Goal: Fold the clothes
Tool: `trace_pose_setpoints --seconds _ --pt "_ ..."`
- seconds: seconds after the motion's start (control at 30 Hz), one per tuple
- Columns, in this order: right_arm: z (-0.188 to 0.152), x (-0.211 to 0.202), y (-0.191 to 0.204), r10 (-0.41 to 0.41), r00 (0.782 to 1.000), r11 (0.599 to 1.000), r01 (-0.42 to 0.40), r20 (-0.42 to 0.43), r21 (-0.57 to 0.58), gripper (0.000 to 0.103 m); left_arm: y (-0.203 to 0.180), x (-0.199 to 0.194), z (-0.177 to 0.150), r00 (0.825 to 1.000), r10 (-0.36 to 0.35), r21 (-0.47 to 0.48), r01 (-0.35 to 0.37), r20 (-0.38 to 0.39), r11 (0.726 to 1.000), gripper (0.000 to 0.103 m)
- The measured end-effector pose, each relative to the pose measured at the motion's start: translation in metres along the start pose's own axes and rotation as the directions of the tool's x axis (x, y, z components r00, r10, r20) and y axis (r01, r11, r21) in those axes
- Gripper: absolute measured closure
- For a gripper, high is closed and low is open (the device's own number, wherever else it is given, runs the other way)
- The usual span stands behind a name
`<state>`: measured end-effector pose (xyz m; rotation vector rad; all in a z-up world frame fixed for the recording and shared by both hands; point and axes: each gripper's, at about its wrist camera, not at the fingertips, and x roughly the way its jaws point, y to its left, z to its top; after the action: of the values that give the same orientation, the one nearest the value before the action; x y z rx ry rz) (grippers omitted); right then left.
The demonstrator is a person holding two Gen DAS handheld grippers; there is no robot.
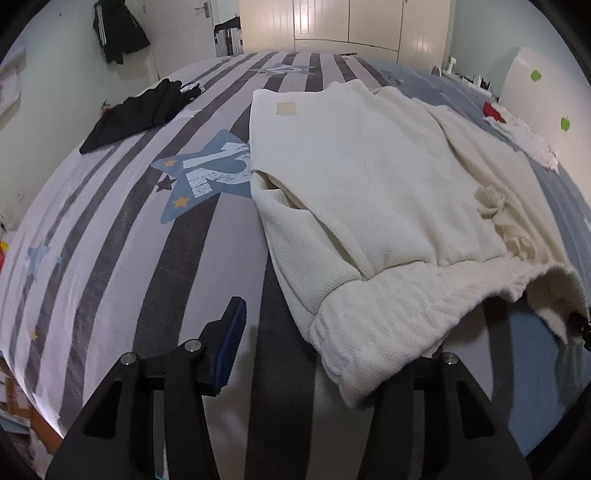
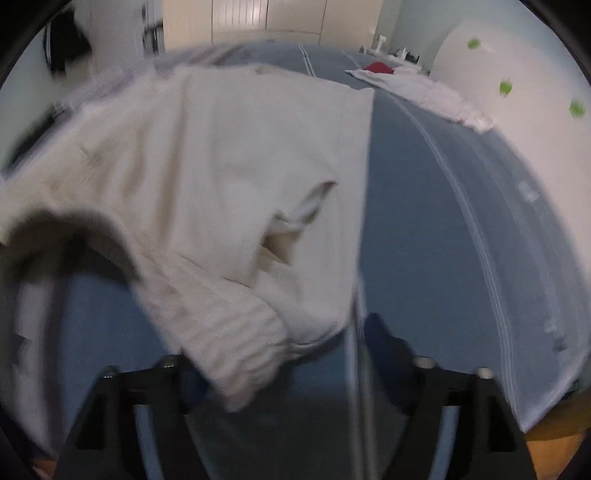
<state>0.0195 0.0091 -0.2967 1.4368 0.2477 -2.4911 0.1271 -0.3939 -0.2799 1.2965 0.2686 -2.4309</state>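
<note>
A cream knit sweatshirt (image 1: 362,177) lies partly folded on the striped bed sheet (image 1: 122,229), its ribbed hem towards me. My left gripper (image 1: 317,332) stands open at the hem's near left corner. Its left finger with the blue pad (image 1: 231,339) is bare over the sheet, and the hem corner drapes over the right finger, which is hidden. In the blurred right wrist view the sweatshirt (image 2: 229,177) shows its ribbed hem (image 2: 236,332) drooping over the left finger of my right gripper (image 2: 280,343). That gripper is wide open, and its right finger (image 2: 384,339) is free of the cloth.
A black garment (image 1: 136,114) lies at the bed's far left. White cloth with something red (image 1: 517,125) lies at the far right beside a white wall (image 2: 517,147). A dark jacket (image 1: 118,33) hangs on the left wall. Wardrobe doors (image 1: 332,22) stand beyond the bed.
</note>
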Motion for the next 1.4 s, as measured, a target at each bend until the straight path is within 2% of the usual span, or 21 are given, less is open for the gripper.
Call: trace_pose_setpoints --seconds 0.03,0.1,0.17,0.2,0.27,0.3,0.33,0.37,0.43,0.5,0.57,0.6,0.63,0.67,0.7,0.8,1.07,1.17,1.27,1.3,1.4 --pt "-0.001 -0.002 -0.003 0.019 1.000 1.000 -0.019 0.003 0.014 0.028 0.000 -0.002 0.000 1.000 -0.001 -0.001 0.001 0.004 1.000 0.057" --pt "-0.004 -0.003 -0.003 -0.015 1.000 1.000 0.015 -0.006 0.006 0.028 -0.001 -0.005 -0.001 1.000 0.010 0.002 -0.010 0.008 1.000 0.050" --pt "-0.009 -0.003 -0.001 -0.022 1.000 1.000 0.022 -0.009 0.005 0.028 -0.001 -0.006 -0.005 1.000 0.025 0.010 -0.026 0.004 1.000 0.038" --pt "-0.010 -0.003 0.002 -0.022 1.000 1.000 0.022 -0.009 0.003 0.028 -0.001 -0.006 -0.007 1.000 0.026 0.015 -0.026 -0.002 1.000 0.037" --pt "-0.012 -0.003 0.007 -0.020 1.000 1.000 0.020 -0.010 -0.003 0.028 -0.002 -0.006 -0.011 1.000 0.002 0.026 -0.002 -0.017 1.000 0.019" --pt "-0.013 -0.003 0.010 -0.020 1.000 1.000 0.020 -0.010 -0.006 0.029 -0.002 -0.007 -0.013 1.000 -0.018 0.026 0.019 -0.022 0.999 0.018" --pt "-0.014 -0.004 0.013 -0.019 1.000 1.000 0.018 -0.001 -0.013 0.034 -0.002 -0.009 -0.015 0.999 -0.038 0.026 0.039 -0.026 0.999 0.018" --pt "-0.015 -0.007 0.017 -0.017 1.000 1.000 0.017 0.015 -0.024 0.054 -0.002 -0.011 -0.018 0.998 -0.060 0.023 0.061 -0.029 0.998 0.019" --pt "-0.017 -0.008 0.019 -0.035 0.999 0.999 0.035 0.015 -0.029 0.070 -0.003 -0.017 -0.022 0.997 -0.070 0.034 0.071 -0.017 0.997 0.019" --pt "-0.021 -0.008 0.018 -0.029 1.000 0.999 0.030 0.008 -0.012 0.075 -0.009 -0.023 -0.024 0.999 -0.037 0.078 0.035 0.020 0.996 0.026" --pt "-0.021 -0.009 0.015 -0.021 1.000 1.000 0.021 0.007 0.009 0.077 -0.013 -0.025 -0.026 0.999 -0.020 0.115 0.015 0.042 0.993 0.057" --pt "-0.021 -0.009 0.013 -0.018 1.000 1.000 0.018 0.008 0.019 0.078 -0.013 -0.022 -0.026 0.999 -0.023 0.121 0.019 0.026 0.992 0.066" --pt "-0.021 -0.010 0.012 -0.016 1.000 1.000 0.016 0.009 0.026 0.081 -0.014 -0.019 -0.026 1.000 -0.026 0.124 0.024 0.014 0.992 0.083" --pt "-0.021 -0.011 0.011 -0.011 1.000 1.000 0.011 0.014 0.024 0.086 -0.017 -0.017 -0.028 1.000 -0.027 0.137 0.026 0.006 0.990 0.091" --pt "-0.021 -0.012 0.012 -0.002 1.000 1.000 0.002 0.021 0.020 0.090 -0.019 -0.017 -0.029 1.000 -0.031 0.148 0.029 0.008 0.989 0.094" --pt "-0.017 -0.019 0.005 0.007 0.999 1.000 -0.008 0.051 0.025 0.093 -0.022 -0.026 -0.026 0.999 -0.038 0.170 0.031 0.034 0.985 0.096" --pt "-0.006 -0.073 -0.015 0.059 0.989 0.996 -0.067 0.137 0.056 0.094 -0.009 -0.081 -0.011 0.987 -0.151 0.110 0.144 0.052 0.983 0.097" --pt "-0.005 -0.060 -0.024 0.077 0.995 0.995 -0.080 0.060 0.051 0.094 -0.011 -0.067 -0.016 0.992 -0.130 0.132 0.127 0.009 0.983 0.097" --pt "-0.009 -0.026 -0.021 0.039 0.999 0.999 -0.039 -0.007 0.003 0.094 -0.014 -0.043 -0.026 0.994 -0.102 0.150 0.108 -0.049 0.983 0.098" --pt "-0.009 -0.019 -0.020 0.028 1.000 1.000 -0.028 -0.011 -0.009 0.094 -0.016 -0.037 -0.031 0.995 -0.088 0.161 0.095 -0.053 0.982 0.098" --pt "-0.002 -0.033 -0.022 0.036 0.998 0.999 -0.037 0.060 0.007 0.095 -0.009 -0.052 -0.024 0.993 -0.114 0.122 0.112 0.012 0.986 0.099"
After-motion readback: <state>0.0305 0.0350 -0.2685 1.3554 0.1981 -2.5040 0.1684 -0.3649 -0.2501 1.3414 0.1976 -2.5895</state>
